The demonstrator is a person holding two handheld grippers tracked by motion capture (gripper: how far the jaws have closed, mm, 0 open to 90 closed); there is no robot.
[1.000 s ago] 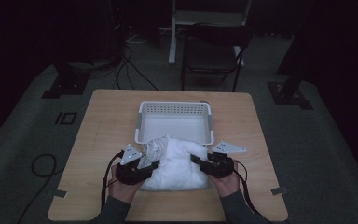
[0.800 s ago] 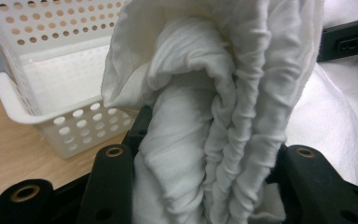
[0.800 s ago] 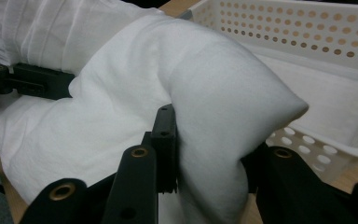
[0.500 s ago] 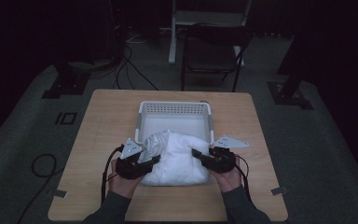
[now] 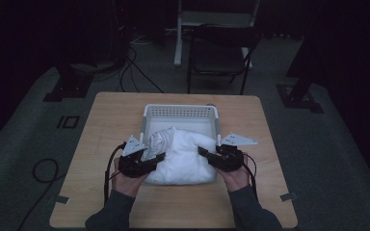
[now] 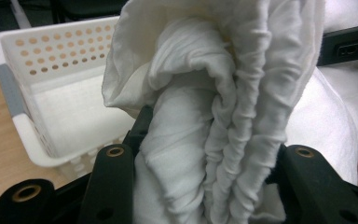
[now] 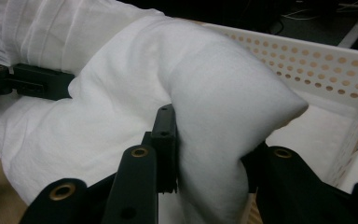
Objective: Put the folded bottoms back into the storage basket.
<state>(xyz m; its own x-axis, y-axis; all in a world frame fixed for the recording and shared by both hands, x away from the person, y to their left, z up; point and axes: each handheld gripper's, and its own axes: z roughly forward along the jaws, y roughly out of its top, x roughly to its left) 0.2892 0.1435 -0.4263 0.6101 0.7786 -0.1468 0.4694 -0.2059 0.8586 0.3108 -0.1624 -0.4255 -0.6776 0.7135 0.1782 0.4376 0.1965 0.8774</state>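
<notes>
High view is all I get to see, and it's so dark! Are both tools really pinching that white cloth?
Observer: Yes. In the left gripper view, the left tool has a thick, wrinkly bunch of the white cloth squeezed between its jaws.
Operator: And the other one?
Observer: The right tool pinches a smooth, puffy fold of the cloth between its jaws.
Operator: Is anything inside the basket?
Observer: From the left gripper view, the white basket has only a flat white layer on its bottom; what it is I cannot tell.
</notes>
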